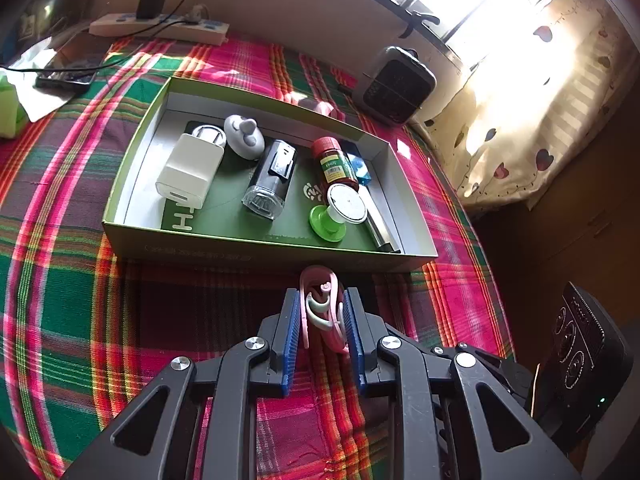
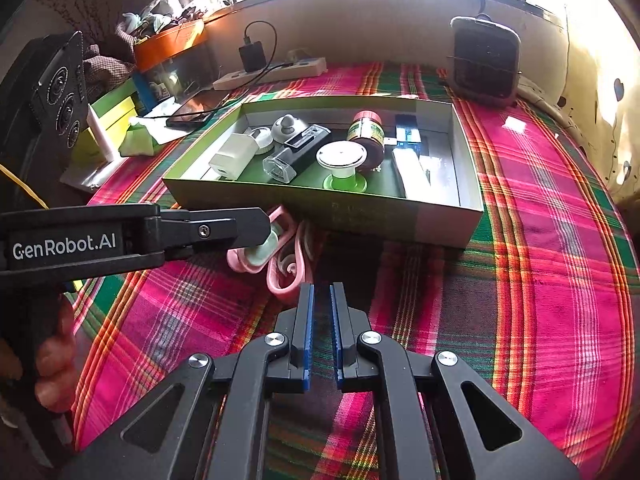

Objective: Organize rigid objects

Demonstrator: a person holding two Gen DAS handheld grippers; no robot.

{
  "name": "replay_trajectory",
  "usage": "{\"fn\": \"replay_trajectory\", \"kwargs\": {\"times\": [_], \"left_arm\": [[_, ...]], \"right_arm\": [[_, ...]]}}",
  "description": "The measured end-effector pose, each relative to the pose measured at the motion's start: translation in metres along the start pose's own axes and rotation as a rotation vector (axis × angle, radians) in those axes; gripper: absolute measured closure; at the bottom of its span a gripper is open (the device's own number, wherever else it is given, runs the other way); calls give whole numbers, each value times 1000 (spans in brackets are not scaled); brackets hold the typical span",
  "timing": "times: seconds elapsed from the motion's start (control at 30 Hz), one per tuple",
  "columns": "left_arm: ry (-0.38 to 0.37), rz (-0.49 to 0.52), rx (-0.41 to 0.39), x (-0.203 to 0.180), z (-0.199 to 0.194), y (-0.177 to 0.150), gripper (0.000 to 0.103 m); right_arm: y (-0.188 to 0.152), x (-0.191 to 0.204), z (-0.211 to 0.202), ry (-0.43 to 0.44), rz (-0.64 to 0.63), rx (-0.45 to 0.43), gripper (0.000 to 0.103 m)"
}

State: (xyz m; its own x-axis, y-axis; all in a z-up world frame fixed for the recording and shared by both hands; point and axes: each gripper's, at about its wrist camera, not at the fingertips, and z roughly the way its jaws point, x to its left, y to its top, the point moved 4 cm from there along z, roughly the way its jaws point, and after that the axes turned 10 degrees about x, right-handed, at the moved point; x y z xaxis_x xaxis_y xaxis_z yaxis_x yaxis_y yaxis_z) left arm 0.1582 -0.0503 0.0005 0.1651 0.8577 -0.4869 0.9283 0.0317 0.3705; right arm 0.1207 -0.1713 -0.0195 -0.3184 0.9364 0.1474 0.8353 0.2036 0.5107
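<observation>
Sunlight from a barred window falls over a table point(image 1: 72, 264) spread with pink, green and red plaid cloth. On it, the left tool point(image 1: 322, 312) is clenched on a pink clip point(image 1: 320, 280), blue pads point(image 1: 293, 320) pressing it from both sides; a pale green piece sits inside the clip's loops. The clip rests on the cloth just ahead of the tool's tips, close to the near wall of a shallow green box point(image 1: 132, 168). The right tool point(image 2: 322, 300) hangs just beside the clip with its pads drawn together and nothing between them. Beyond both tools, the box holds a white charger point(image 1: 190, 170), a grey earbud case point(image 1: 244, 136), a black torch point(image 1: 270, 180), a red-capped bottle point(image 1: 334, 162) and a green-based spool point(image 1: 336, 210). Farther off, a power strip point(image 1: 160, 28) lies by the wall, and a dark speaker point(image 1: 398, 84) stands to the right.
</observation>
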Motion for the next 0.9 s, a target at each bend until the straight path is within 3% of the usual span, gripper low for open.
{"fn": "replay_trajectory", "kwargs": {"times": [0.47, 0.67, 0.77, 0.9], "left_arm": [[5, -18, -3, 13, -4, -3, 85], [-44, -48, 5, 16, -3, -2, 69], [-46, -41, 12, 14, 1, -1, 67], [-47, -45, 28, 15, 6, -2, 67]], "right_arm": [[0, 3, -1, 1, -12, -2, 95], [1, 3, -2, 10, -12, -10, 95], [2, 5, -4, 37, -18, -23, 94], [1, 9, -7, 40, -34, -39, 83]]}}
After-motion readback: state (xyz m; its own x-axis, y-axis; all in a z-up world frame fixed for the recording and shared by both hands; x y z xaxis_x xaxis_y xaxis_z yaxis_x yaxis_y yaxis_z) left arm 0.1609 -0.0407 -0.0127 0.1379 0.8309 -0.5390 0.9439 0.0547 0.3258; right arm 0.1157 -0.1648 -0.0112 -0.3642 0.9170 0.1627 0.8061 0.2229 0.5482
